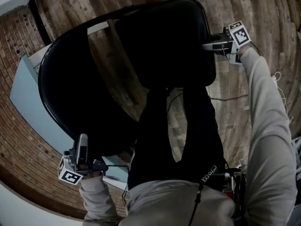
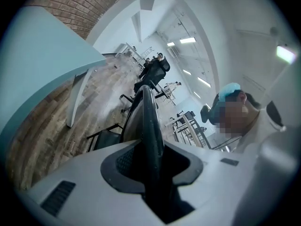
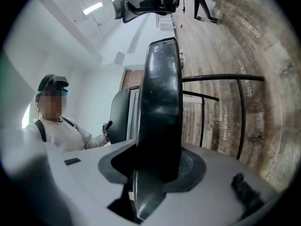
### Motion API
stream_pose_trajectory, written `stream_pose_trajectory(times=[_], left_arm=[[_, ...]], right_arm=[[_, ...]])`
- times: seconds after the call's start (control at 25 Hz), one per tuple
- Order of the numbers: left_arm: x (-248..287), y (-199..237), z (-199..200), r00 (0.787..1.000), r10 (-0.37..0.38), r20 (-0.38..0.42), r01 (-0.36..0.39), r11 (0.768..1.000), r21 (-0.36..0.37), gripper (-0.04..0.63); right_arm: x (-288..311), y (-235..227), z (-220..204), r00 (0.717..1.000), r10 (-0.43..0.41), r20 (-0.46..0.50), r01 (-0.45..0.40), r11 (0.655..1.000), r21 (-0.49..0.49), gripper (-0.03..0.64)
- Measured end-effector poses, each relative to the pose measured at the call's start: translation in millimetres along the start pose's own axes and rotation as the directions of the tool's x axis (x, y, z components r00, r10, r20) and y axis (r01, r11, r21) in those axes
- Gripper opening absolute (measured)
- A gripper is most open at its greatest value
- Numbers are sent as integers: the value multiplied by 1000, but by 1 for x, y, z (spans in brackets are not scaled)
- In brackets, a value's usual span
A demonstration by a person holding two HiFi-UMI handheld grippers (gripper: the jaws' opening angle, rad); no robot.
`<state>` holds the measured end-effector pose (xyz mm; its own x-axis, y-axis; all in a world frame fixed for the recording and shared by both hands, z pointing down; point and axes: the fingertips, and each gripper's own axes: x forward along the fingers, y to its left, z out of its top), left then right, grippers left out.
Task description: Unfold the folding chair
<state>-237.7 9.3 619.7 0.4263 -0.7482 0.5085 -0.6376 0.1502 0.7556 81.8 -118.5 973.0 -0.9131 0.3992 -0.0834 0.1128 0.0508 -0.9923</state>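
Note:
The black folding chair [image 1: 160, 41] is held in front of me over the wooden floor. Its curved backrest [image 1: 66, 93] lies at the left and its seat at the upper right. My left gripper [image 1: 82, 149] is shut on the backrest's lower rim. In the left gripper view that thin black rim [image 2: 149, 121] runs straight between the jaws of the left gripper [image 2: 150, 159]. My right gripper [image 1: 211, 45] is shut on the seat's right edge. The thick glossy seat edge [image 3: 162, 102] fills the gap of the right gripper [image 3: 157, 168], with the chair's tube frame [image 3: 221, 77] beyond it.
A pale blue table [image 1: 28, 102] stands at the left against a brick wall [image 1: 19, 36]. A thin cable [image 1: 225, 98] lies on the floor to the right. Black office chairs [image 2: 155, 72] stand farther off in the room.

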Motion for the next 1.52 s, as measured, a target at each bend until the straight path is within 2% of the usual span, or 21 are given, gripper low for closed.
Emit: stream_pose_trajectory(times=[0.24,0.48,0.68,0.84,0.96,1.0,1.04,1.08,1.12,1.16,1.24,1.36,1.44,1.52], left_arm=[[2,24,-8,1000,29,-13,-29,1000,9,114],[10,54,-14,999,-35,1,35,999,-12,110],[12,56,-14,998,-61,0,61,998,-18,112],[16,56,-13,998,-60,6,60,998,-13,112],[16,58,-15,999,-35,-5,35,999,-4,112],[17,58,-16,1000,-20,0,20,1000,17,112],[17,58,-13,1000,3,16,-4,999,49,112],[15,57,-5,998,30,51,-34,996,86,154],[10,56,9,993,52,108,-65,991,117,266],[4,55,27,983,69,171,-93,985,142,322],[-8,48,54,967,96,235,-146,968,206,380],[-27,34,65,963,143,228,-209,930,301,405],[-41,20,70,960,142,243,-218,921,323,405],[-51,4,75,958,109,265,-199,918,343,405]], right_arm=[[-19,-28,-5,993,113,30,-113,994,-7,156],[-41,-64,-13,987,141,77,-142,990,10,167],[-49,-63,-17,961,261,92,-259,965,-41,153],[-49,-64,-10,954,254,159,-246,967,-69,153],[-49,-65,-10,959,176,222,-168,984,-55,163],[-53,-68,-11,963,121,240,-113,992,-48,179],[-59,-71,-12,964,52,262,-44,998,-35,226],[-66,-75,-13,958,-19,287,24,1000,-13,273],[-74,-78,-14,947,-85,311,84,996,17,286],[-83,-79,-15,932,-145,333,139,989,43,301],[-100,-76,-18,888,-277,366,271,960,69,318],[-132,-50,-24,775,-477,416,503,863,52,321],[-140,-5,-14,715,-514,475,584,811,-2,321],[-136,47,5,678,-521,519,637,769,-61,324]])
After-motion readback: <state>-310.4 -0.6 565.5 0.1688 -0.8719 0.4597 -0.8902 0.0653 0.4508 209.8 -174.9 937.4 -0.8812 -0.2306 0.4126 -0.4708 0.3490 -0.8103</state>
